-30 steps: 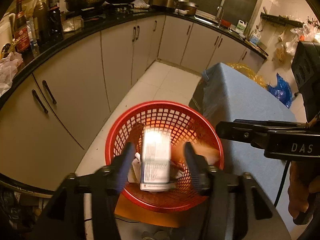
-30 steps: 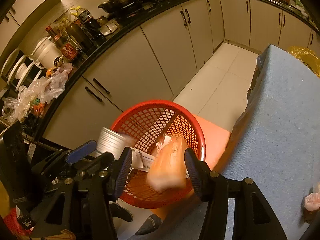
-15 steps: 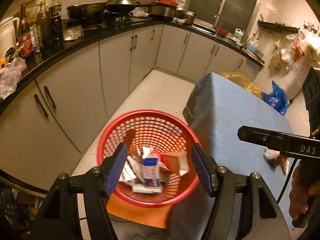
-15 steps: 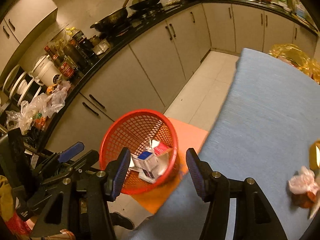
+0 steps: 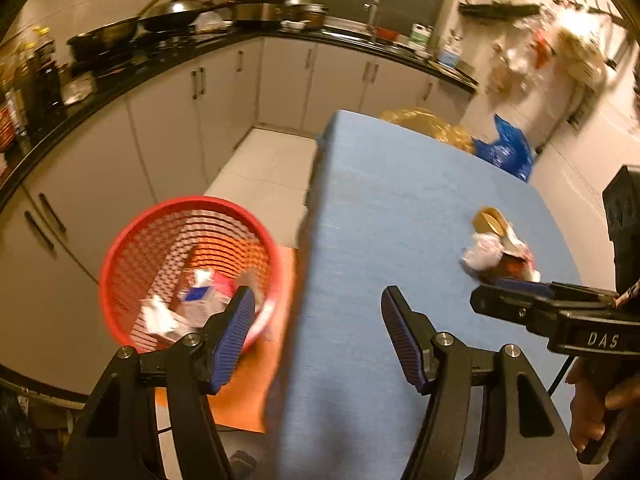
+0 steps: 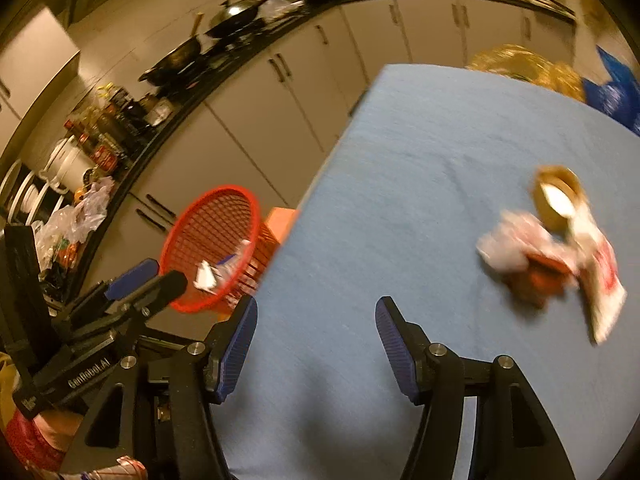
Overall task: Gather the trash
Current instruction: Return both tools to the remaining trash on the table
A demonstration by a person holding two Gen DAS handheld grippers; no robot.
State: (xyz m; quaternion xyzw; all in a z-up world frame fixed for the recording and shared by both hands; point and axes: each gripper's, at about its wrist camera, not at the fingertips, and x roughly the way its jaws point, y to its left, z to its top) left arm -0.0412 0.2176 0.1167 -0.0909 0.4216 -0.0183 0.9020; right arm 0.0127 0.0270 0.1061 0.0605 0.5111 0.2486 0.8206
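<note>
Red basket (image 5: 120, 248), blue table (image 5: 384, 208), trash heap (image 6: 552, 248)

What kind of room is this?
Most likely a home kitchen: woks sit on a dark countertop above cupboard doors, with sauce bottles beside.

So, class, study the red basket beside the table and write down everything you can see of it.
The red basket is a round plastic mesh bin, its lattice wall widening up to a solid rim. It stands upright on the floor over an orange mat, next to the blue-covered table and in front of pale cabinet doors. Inside lies crumpled white paper and small cartons, one blue and white, one reddish. Neither gripper touches it; the picture is slightly blurred.
</note>
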